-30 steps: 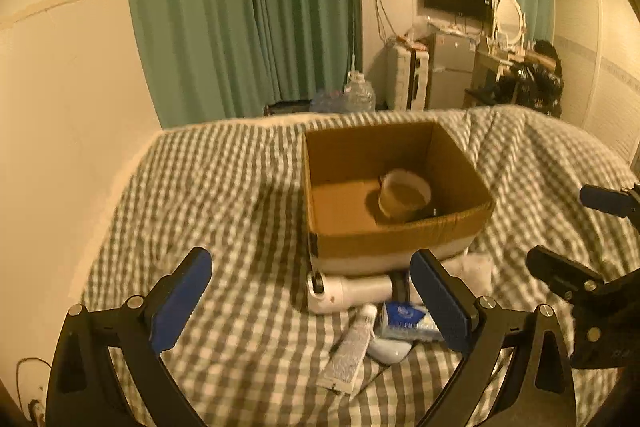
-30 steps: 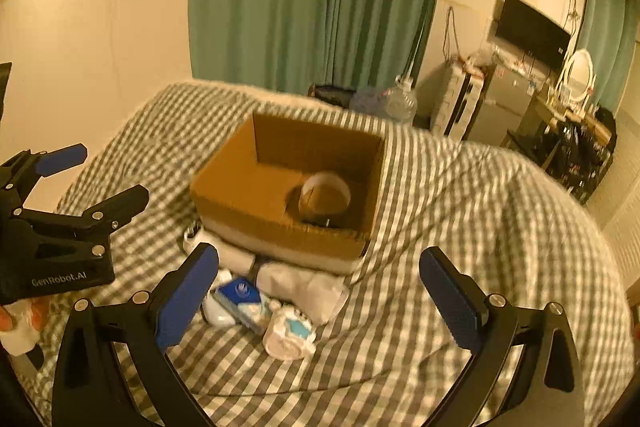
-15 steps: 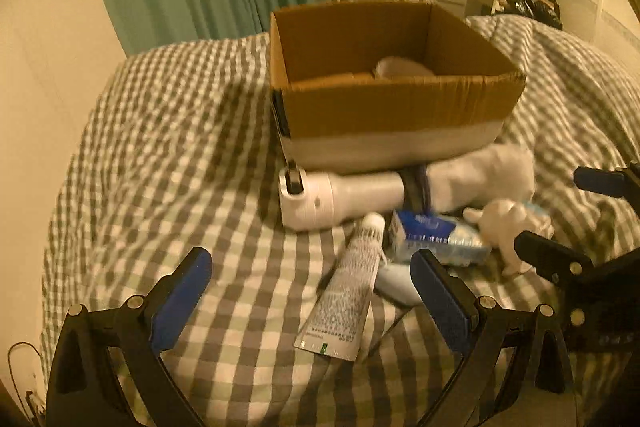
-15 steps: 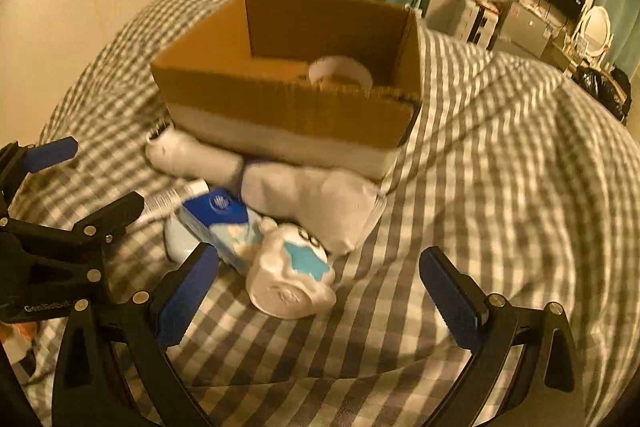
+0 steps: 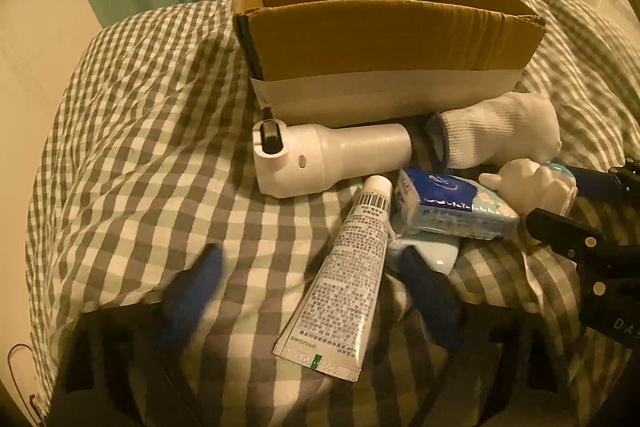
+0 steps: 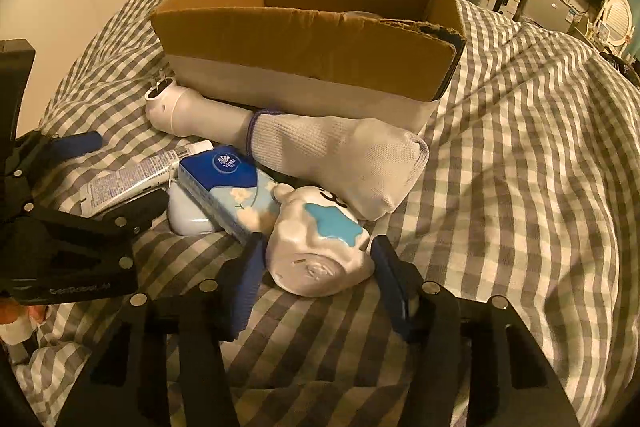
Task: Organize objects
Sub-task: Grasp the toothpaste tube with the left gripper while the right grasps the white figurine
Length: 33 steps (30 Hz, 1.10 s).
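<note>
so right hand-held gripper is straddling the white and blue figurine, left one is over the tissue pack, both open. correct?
Not quite. The left hand-held gripper is over the tube, not the tissue pack; the left wrist view shows it. The rest stands: the right hand-held gripper straddles the figurine, and both are open.

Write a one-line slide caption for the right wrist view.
Right gripper straddles a white-and-blue figurine beside a tissue pack, before the cardboard box.
</note>
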Tool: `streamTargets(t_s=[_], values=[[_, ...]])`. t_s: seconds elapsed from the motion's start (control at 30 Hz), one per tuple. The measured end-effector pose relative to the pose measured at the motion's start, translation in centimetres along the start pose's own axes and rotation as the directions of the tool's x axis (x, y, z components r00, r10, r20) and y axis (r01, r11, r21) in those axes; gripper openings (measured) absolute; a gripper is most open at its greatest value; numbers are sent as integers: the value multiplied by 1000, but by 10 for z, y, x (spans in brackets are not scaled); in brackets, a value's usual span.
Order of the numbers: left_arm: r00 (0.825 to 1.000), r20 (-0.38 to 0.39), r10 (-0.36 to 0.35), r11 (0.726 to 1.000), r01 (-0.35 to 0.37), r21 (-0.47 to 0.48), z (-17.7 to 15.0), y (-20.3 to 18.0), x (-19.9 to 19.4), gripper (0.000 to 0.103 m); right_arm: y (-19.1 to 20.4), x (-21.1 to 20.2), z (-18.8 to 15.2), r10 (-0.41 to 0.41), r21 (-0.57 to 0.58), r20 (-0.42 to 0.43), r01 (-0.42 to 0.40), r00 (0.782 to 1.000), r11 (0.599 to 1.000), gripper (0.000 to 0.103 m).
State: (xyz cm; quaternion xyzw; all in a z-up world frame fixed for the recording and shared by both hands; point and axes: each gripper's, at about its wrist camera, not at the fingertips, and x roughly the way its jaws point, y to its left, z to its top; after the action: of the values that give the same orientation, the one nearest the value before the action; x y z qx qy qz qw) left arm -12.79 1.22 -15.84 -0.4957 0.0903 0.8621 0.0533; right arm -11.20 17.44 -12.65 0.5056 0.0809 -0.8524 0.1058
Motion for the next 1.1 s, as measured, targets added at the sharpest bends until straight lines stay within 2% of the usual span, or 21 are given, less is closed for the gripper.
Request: streamTargets(t_s=[0.03,0.1,0.17,0.37,0.53,0.77,1.1], values=[[1000,-4,-7,1000,8,5,-1,-1,1,72,0,0,0,2,1,0,-2,1000,1000,54],[1000,-9,-22,1000,22,19,-2,-4,2,55,0,0,-2,2,1,1,-2,1000,1000,54],[999,-18,-46,998,46,36,-3,-9,3,45,-1,0,-3,2,1,1,-2,1000,1000,54],[996,-23,-86,996,87,29,-7,-11,-1,29,-3,-2,-2,0,7,14,0,1000,1000,54],[994,-2,-105,994,105,17,-11,-9,-15,29,2,-11,-3,-22,-5,43,22,999,1000,53],[990,80,-120,992,122,-15,-13,-1,-50,29,7,-32,-2,-53,-10,86,54,995,999,53],[979,159,-128,990,135,-33,-7,6,-81,29,23,-78,0,-83,-32,180,90,980,995,53]])
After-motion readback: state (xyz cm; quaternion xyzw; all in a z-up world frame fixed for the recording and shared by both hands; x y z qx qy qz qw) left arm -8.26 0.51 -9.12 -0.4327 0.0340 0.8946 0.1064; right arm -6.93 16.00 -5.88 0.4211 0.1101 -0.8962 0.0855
